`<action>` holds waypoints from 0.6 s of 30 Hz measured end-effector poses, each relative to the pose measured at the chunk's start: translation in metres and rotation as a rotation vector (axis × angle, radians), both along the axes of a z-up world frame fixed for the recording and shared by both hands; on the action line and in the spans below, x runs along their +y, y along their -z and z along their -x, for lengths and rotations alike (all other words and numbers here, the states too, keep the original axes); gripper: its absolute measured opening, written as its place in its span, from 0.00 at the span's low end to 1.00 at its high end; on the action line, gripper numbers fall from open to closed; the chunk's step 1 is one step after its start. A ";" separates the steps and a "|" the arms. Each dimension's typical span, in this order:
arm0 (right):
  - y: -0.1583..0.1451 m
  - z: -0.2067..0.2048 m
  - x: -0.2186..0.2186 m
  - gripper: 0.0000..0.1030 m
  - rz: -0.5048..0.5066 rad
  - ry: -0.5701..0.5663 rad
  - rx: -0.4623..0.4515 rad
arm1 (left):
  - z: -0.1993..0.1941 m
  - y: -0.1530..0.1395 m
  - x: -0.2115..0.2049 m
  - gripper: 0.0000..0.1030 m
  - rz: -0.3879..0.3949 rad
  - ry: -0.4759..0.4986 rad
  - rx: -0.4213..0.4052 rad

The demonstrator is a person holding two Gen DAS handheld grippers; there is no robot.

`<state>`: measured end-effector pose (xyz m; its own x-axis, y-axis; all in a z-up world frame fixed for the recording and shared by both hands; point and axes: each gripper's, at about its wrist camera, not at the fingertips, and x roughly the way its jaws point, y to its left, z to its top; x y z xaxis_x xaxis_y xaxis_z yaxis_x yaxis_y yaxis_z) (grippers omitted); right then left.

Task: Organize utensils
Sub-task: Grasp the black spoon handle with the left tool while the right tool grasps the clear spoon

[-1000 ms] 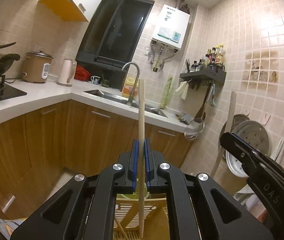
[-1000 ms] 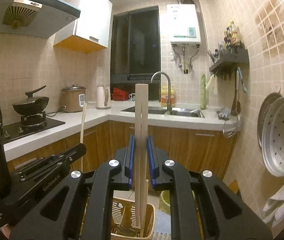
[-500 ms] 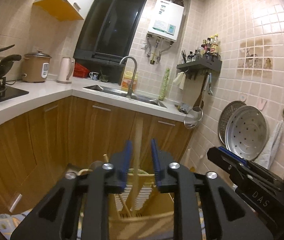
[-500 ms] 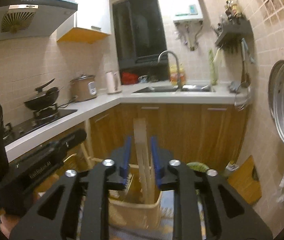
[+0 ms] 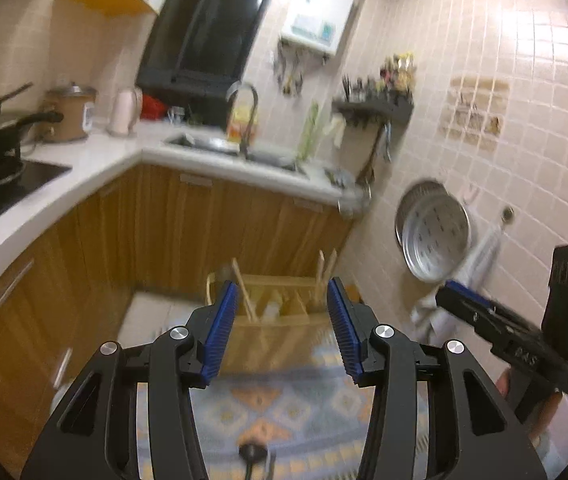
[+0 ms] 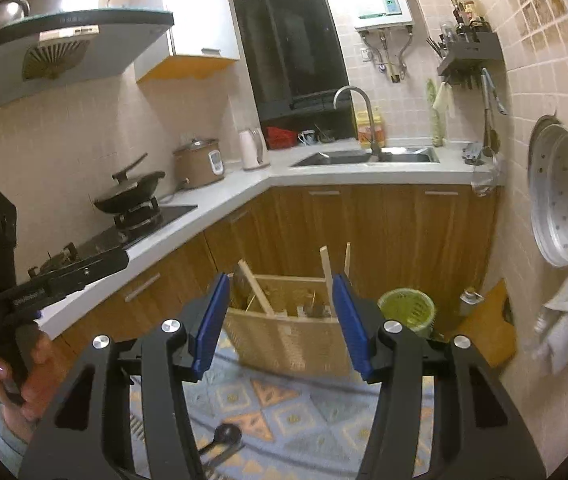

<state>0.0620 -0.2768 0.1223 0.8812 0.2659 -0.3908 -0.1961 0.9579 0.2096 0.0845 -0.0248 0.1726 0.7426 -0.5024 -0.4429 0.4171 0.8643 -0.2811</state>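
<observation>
A woven utensil basket with compartments stands on a patterned cloth; it also shows in the left wrist view. Wooden utensils stick up out of it, upright and tilted, and also show in the left wrist view. My left gripper is open and empty, back from the basket. My right gripper is open and empty, also back from it. A black utensil lies on the cloth in front of my grippers; it also shows in the left wrist view.
A white L-shaped counter runs along wooden cabinets, with a wok on a stove at left and a sink at the back. A green bin stands right of the basket. Steamer trays hang on the tiled right wall.
Both grippers let go of their wooden utensils, which now stand in the basket. Both sets of jaws have opened wide and both grippers have pulled back from the basket.
</observation>
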 end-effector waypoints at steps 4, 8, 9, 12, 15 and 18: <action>0.006 0.015 0.010 0.49 -0.004 -0.018 0.126 | 0.012 0.015 0.006 0.52 -0.065 0.111 0.126; 0.048 0.021 0.020 0.49 -0.005 -0.026 0.328 | 0.015 0.074 0.005 0.51 -0.194 0.111 0.245; 0.061 0.023 0.022 0.49 -0.022 -0.049 0.372 | 0.013 0.092 0.005 0.50 -0.218 0.117 0.293; 0.095 0.028 0.026 0.49 -0.018 -0.057 0.480 | 0.006 0.136 0.005 0.46 -0.247 0.151 0.404; 0.123 0.037 0.028 0.49 0.006 -0.052 0.556 | 0.001 0.168 -0.001 0.46 -0.282 0.197 0.481; 0.145 0.047 0.022 0.49 -0.034 -0.039 0.619 | -0.003 0.190 -0.003 0.46 -0.303 0.181 0.528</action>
<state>0.0145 -0.2548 -0.0226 0.4831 0.3148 -0.8170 -0.0636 0.9433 0.3259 0.0871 -0.0281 -0.0173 0.3003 -0.3944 -0.8685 0.4363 0.8665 -0.2426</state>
